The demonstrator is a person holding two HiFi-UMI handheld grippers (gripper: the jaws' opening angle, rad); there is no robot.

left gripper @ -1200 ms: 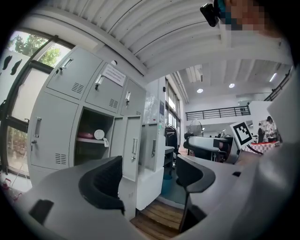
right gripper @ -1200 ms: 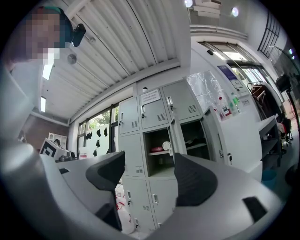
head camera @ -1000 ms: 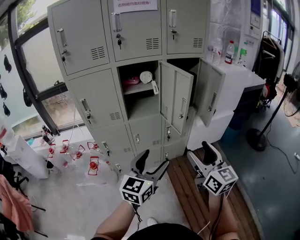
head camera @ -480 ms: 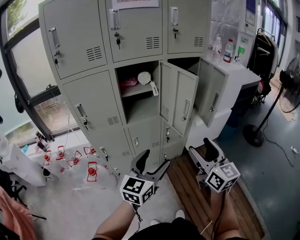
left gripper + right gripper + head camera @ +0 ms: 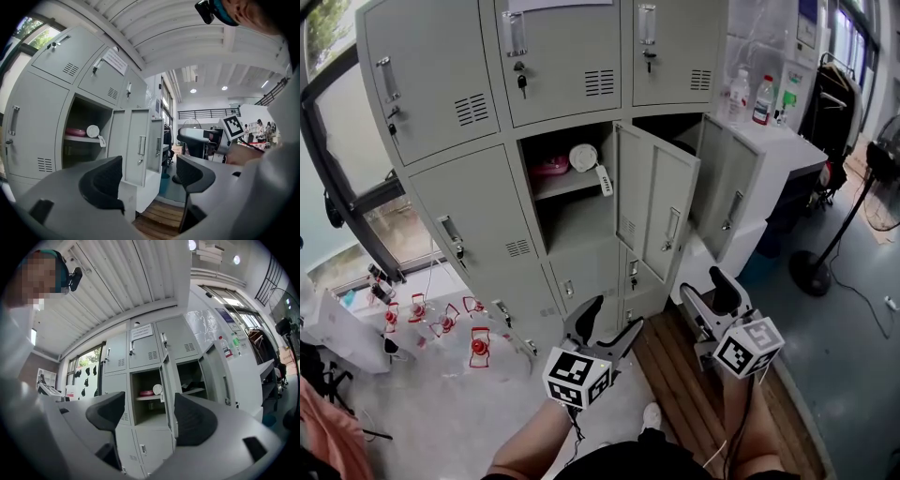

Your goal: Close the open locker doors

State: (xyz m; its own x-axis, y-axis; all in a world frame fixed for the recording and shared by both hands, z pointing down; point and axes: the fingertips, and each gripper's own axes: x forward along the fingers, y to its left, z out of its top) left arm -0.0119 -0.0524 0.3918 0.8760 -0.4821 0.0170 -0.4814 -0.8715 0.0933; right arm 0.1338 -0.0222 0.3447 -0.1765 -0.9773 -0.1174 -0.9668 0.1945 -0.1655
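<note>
Head view: on the locker, the middle door [image 5: 654,211] and the right door [image 5: 724,199] stand open. The left tool [image 5: 607,321] and right tool [image 5: 706,292] hover below, clear of both.
Left gripper view: jaws spread, nothing between.
Right gripper view: jaws spread, nothing between.

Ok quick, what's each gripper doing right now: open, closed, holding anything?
Left gripper: open, nothing between its jaws.
Right gripper: open, nothing between its jaws.

Bright daylight from the window [image 5: 356,202] fills sharp frames, while both gripper views bend and darken at their fisheye edges.
</note>
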